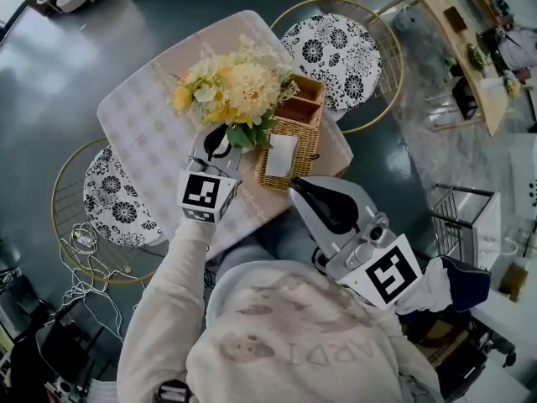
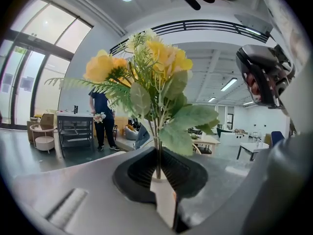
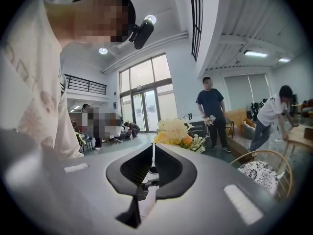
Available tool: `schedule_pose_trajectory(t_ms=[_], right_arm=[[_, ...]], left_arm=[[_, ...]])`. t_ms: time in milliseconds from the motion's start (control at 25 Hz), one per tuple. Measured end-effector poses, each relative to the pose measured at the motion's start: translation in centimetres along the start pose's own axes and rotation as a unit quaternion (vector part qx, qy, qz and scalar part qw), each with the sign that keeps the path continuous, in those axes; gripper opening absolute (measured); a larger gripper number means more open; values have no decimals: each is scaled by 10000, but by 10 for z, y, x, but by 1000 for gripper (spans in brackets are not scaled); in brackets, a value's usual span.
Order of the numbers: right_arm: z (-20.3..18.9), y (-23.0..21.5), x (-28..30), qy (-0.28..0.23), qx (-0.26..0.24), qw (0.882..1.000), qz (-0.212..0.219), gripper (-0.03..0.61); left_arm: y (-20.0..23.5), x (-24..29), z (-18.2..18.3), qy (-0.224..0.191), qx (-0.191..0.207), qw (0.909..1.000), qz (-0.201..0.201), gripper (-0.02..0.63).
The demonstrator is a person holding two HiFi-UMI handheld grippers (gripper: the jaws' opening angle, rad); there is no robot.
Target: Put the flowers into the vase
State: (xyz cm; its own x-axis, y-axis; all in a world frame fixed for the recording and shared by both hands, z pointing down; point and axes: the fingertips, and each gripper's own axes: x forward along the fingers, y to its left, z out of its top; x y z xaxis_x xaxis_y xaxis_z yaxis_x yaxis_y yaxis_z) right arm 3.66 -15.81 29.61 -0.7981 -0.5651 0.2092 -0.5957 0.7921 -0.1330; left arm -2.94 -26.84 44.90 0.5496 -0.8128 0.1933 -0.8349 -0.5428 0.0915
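Observation:
A bunch of yellow and cream flowers with green leaves is held upright over the pink checked table. My left gripper is shut on its stems. In the left gripper view the thin stem runs up from between the closed jaws of my left gripper to the blooms. My right gripper hangs over the person's lap, shut and empty. The right gripper view shows the right gripper with jaws together and the flowers beyond them. No vase shows in any view.
A wicker basket with a white item inside stands at the table's near right corner. Two wire chairs with black-and-white cushions flank the table. Cables lie on the floor at left. People stand in the background.

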Motion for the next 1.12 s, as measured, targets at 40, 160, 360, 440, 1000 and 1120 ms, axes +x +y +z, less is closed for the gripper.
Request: schedule_pose_trajectory(t_ms=[40,160,360,440,1000,1120], right_arm=[[0,0,0,2,-1,10000,-5,40],[2,1,2,-33,37,10000,-31,40],[3,1,2,-50,26,10000,-30,40],[5,1,4,-104,61,9999,-42,40],[2,10,6,-52,-27,10000,73,40],[5,17,8,-128,-27,9998,164,40]], left_arm=[[0,0,-2,22,19,10000,-11,26],[-2,1,-4,56,122,9999,-58,26],[-6,1,-6,203,285,9993,-142,45],[-8,0,-6,280,290,9990,-189,79],[-11,-30,-12,645,530,9961,-297,130],[-10,-36,-11,610,523,9965,-242,130]])
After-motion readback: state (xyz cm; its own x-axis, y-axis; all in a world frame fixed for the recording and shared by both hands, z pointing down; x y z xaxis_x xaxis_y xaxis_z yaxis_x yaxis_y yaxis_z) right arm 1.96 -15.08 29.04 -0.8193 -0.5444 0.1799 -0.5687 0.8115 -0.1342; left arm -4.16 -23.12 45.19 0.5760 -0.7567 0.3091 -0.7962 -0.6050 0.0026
